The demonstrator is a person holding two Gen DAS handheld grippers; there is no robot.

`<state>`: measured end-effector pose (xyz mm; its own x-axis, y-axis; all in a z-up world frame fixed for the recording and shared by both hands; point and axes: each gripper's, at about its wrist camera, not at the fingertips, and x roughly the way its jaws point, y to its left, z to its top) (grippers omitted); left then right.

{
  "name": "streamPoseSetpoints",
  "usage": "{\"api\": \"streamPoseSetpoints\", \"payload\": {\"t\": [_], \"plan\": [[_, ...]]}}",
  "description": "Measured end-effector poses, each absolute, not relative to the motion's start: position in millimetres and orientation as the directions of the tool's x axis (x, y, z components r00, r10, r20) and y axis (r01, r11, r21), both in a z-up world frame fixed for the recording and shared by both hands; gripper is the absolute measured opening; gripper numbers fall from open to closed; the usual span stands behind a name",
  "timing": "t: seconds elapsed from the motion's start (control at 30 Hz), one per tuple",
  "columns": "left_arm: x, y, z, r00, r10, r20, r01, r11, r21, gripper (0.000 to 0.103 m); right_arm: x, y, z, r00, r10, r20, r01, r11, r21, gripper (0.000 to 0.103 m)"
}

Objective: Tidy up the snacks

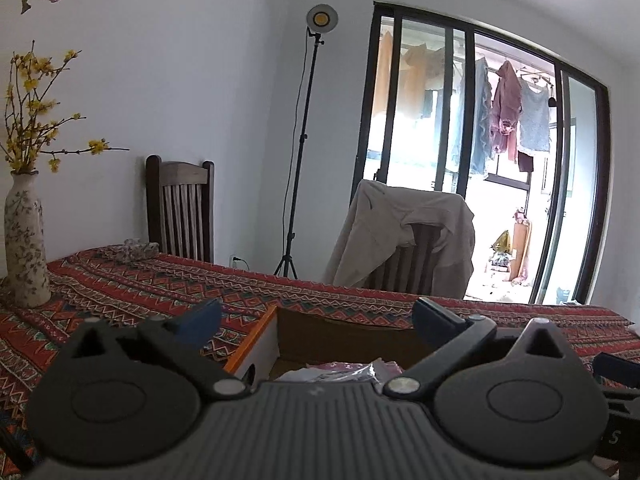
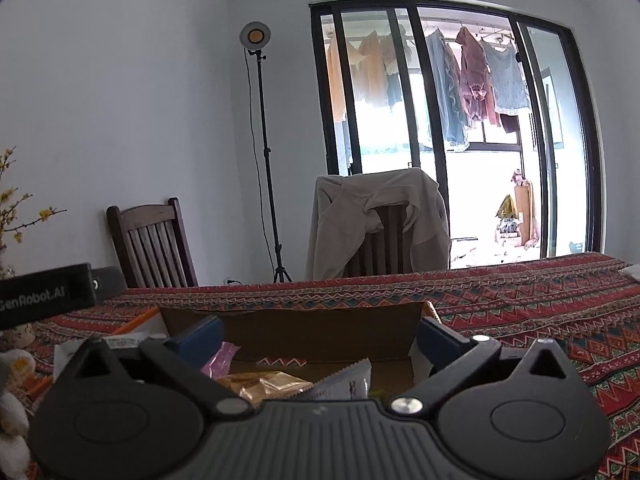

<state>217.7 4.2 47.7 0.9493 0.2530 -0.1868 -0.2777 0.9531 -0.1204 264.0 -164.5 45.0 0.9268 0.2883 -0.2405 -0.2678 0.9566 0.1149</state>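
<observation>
Both my left tongs point(image 1: 316, 316) and right tongs point(image 2: 320, 334) hang spread and empty over the box point(image 2: 320, 330). I judge I'm between picks; next I dip for a packet point(image 2: 266, 386), probably a biscuit one.

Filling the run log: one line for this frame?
left gripper: open, empty | right gripper: open, empty | cardboard box: holds snack packets | stage: between picks

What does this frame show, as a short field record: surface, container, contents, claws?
surface: table under a red patterned cloth
container: open cardboard box on the table
contents: snack packets inside the box
left claw: open, empty, above the box
right claw: open, empty, above the box
vase: upright on the table, left of the box
</observation>
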Motion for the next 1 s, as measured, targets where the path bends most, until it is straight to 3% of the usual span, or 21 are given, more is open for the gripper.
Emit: {"api": "streamPoseSetpoints", "payload": {"t": [0.4, 0.77, 1.0], "plan": [[198.4, 3.4, 65.6, 0.958, 0.219, -0.183, -0.25, 0.954, -0.165, 0.103, 260.1, -169.4, 51.7, 0.935, 0.277, -0.221, -0.253, 0.959, 0.129, 0.103], [160.9, 6.0, 91.9, 0.966, 0.187, -0.176, -0.222, 0.954, -0.203, 0.103, 230.7, -178.1, 90.6, 0.941, 0.269, -0.203, -0.242, 0.959, 0.147, 0.103], [125.0, 4.6, 89.5, 0.962, 0.198, -0.189, -0.227, 0.962, -0.152, 0.103, 199.8, -183.7, 94.0, 0.935, 0.27, -0.229, -0.243, 0.96, 0.136, 0.103]]}}
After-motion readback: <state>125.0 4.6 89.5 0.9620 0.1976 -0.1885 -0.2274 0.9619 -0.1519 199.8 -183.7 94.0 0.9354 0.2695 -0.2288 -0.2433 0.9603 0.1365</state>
